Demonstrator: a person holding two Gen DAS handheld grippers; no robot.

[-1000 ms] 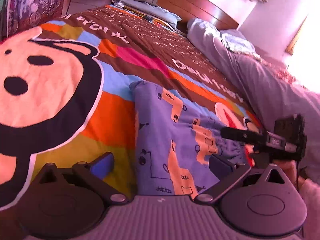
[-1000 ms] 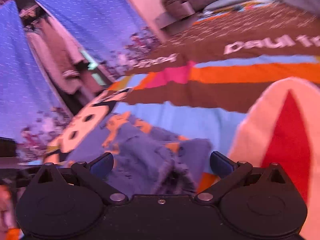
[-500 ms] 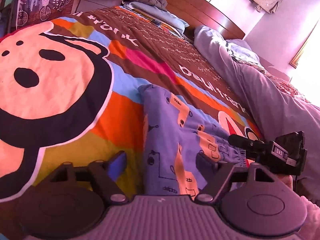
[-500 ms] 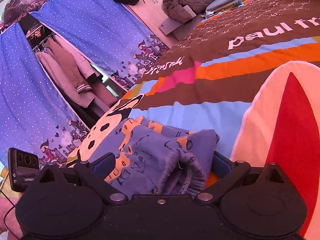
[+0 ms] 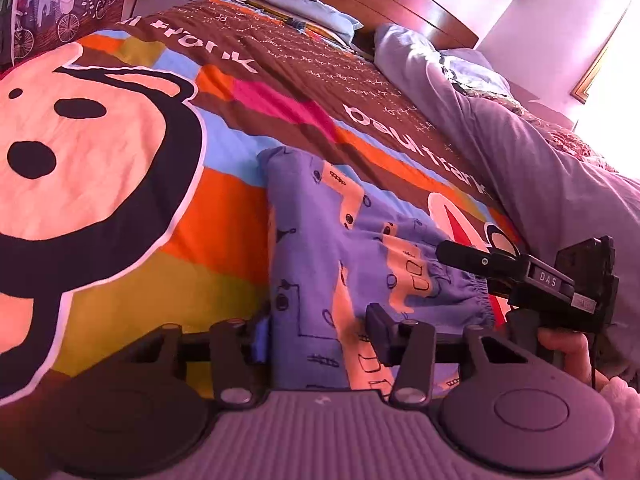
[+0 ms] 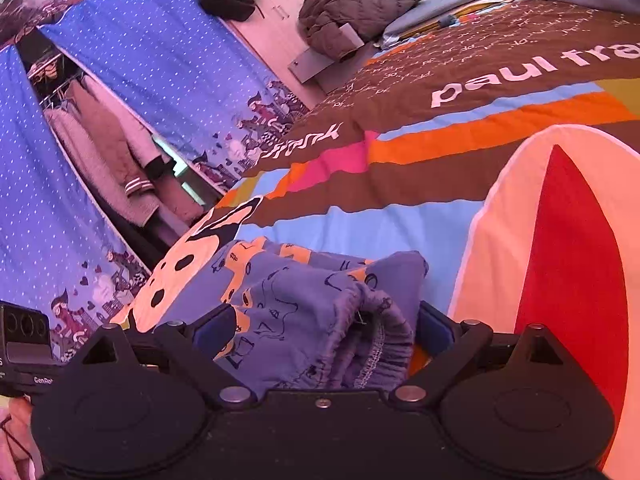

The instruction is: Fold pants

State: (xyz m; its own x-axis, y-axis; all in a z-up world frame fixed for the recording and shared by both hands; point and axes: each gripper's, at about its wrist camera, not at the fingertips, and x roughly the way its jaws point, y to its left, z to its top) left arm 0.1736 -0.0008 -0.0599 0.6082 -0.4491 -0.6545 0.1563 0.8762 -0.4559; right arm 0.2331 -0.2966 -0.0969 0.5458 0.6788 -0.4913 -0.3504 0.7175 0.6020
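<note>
Blue pants with orange print (image 5: 332, 248) lie on the bedspread, folded lengthwise. My left gripper (image 5: 320, 338) is half closed around the near end of the pants, its fingers (image 5: 380, 330) pressing into the cloth. My right gripper (image 6: 320, 330) straddles the bunched elastic waistband (image 6: 360, 344), jaws still apart, fingers (image 6: 432, 326) at either side of the cloth. The right gripper also shows in the left wrist view (image 5: 520, 272) at the waistband end.
A colourful cartoon bedspread (image 5: 120, 160) covers the bed. A grey-lilac duvet (image 5: 520, 152) lies along the right. Pillows and a brown jacket (image 6: 360, 12) are at the headboard. Blue wardrobe curtains (image 6: 140, 60) hang beside the bed.
Both grippers have lowered onto the pants. The left jaws have narrowed from wide open around the near end. The right gripper has moved over the waistband.
</note>
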